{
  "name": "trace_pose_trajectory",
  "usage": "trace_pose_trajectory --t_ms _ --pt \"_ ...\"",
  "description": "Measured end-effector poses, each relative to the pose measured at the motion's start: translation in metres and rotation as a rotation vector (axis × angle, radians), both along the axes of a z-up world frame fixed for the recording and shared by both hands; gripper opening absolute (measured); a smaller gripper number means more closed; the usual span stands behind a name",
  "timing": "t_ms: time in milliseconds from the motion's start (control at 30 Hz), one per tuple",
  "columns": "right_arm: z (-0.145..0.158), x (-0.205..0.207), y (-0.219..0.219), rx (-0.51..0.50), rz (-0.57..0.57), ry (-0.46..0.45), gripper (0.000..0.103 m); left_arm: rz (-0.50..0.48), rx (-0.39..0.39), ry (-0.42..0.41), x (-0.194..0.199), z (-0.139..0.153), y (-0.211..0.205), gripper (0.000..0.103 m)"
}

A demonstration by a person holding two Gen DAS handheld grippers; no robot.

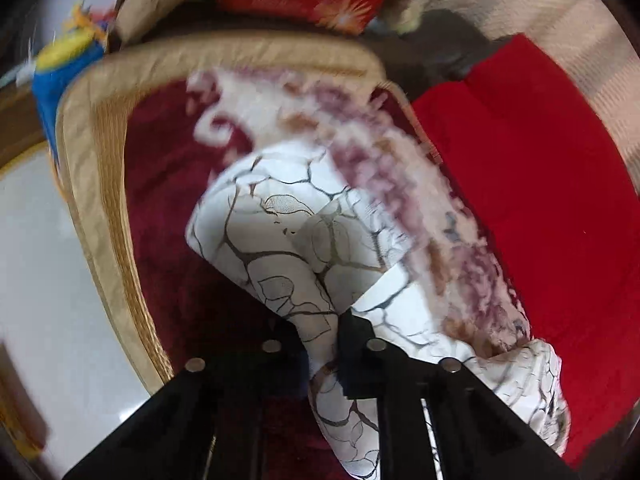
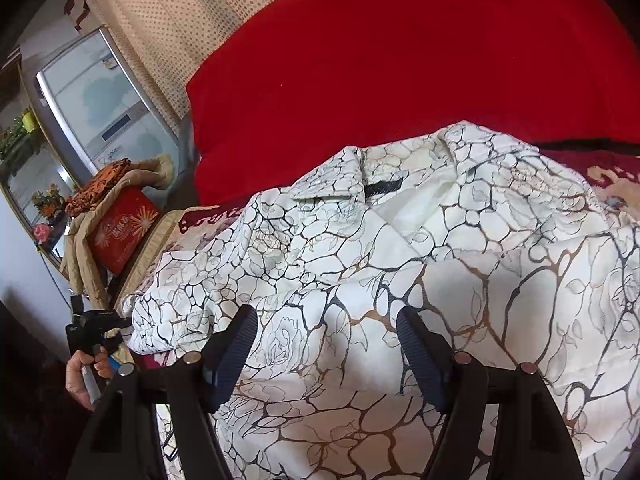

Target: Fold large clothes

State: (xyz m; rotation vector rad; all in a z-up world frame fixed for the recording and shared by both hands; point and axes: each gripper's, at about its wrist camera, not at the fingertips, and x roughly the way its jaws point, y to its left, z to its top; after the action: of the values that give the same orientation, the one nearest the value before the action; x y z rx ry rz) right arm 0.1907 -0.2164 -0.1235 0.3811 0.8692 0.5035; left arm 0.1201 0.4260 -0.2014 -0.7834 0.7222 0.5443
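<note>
Soft daylight — blurred, fisheye-warped edges

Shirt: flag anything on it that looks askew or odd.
The shirt lies rumpled, collar skewed. One end is bunched into a twisted roll pinched in the left gripper. No damage shows.

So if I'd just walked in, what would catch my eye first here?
Probably the white garment with a cracked black-and-gold line print, spread across the foreground with its collar toward the bright red blanket behind it. In the left wrist view, the left tool is pinched shut on a bunched part of that garment, above a dark red patterned rug with a tan border. The right tool is open over the fabric.
</note>
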Motion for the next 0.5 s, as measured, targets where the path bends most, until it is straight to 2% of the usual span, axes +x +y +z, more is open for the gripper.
trace_pose_trajectory --t_ms 100,233,400,500 --pt "0.001 0.001 -0.006 0.004 -0.019 -0.005 0.074 -0.063 0.116 -0.053 0.001 0.038 -0.023 0.008" --pt "0.003 0.004 -0.02 0.027 -0.06 0.001 0.074 -0.21 0.274 -0.145 0.008 0.105 -0.076 0.008" --pt "0.009 0.004 -0.041 0.055 -0.123 -0.008 0.074 -0.457 0.451 -0.247 0.014 0.182 -0.175 0.007" --pt "0.013 0.005 -0.06 0.086 -0.172 -0.01 0.074 -0.622 0.539 -0.289 0.015 0.212 -0.246 0.007"
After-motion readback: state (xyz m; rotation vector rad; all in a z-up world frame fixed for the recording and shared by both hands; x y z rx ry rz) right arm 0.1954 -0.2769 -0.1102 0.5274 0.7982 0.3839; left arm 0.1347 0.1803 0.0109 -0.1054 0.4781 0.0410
